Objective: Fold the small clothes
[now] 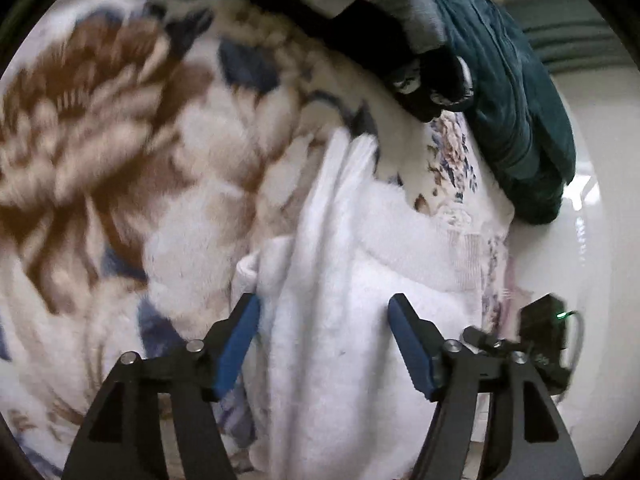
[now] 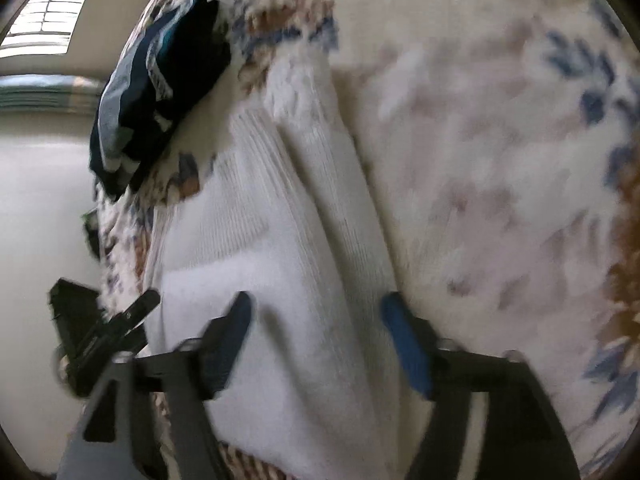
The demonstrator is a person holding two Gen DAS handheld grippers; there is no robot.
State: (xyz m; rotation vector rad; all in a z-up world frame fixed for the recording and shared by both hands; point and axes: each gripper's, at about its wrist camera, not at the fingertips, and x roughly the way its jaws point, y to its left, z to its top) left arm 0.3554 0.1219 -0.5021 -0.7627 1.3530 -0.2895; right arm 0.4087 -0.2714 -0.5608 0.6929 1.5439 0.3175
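Note:
A white fluffy garment [image 1: 340,280] lies bunched on a floral blanket [image 1: 120,140]. My left gripper [image 1: 324,308] is open, its blue-padded fingers on either side of the white cloth. In the right wrist view the same white garment [image 2: 280,280] shows ribbed knit folds. My right gripper [image 2: 316,308] is open, its fingers straddling a fold of it. The other gripper shows at the edge of each view, on the right in the left wrist view [image 1: 536,340] and on the left in the right wrist view [image 2: 92,332].
A pile of dark clothes, teal [image 1: 520,100] and black with white [image 1: 380,20], lies at the blanket's far edge. It also shows in the right wrist view [image 2: 160,92]. A pale floor [image 1: 580,260] lies beyond the blanket's edge. A window [image 2: 48,12] is far off.

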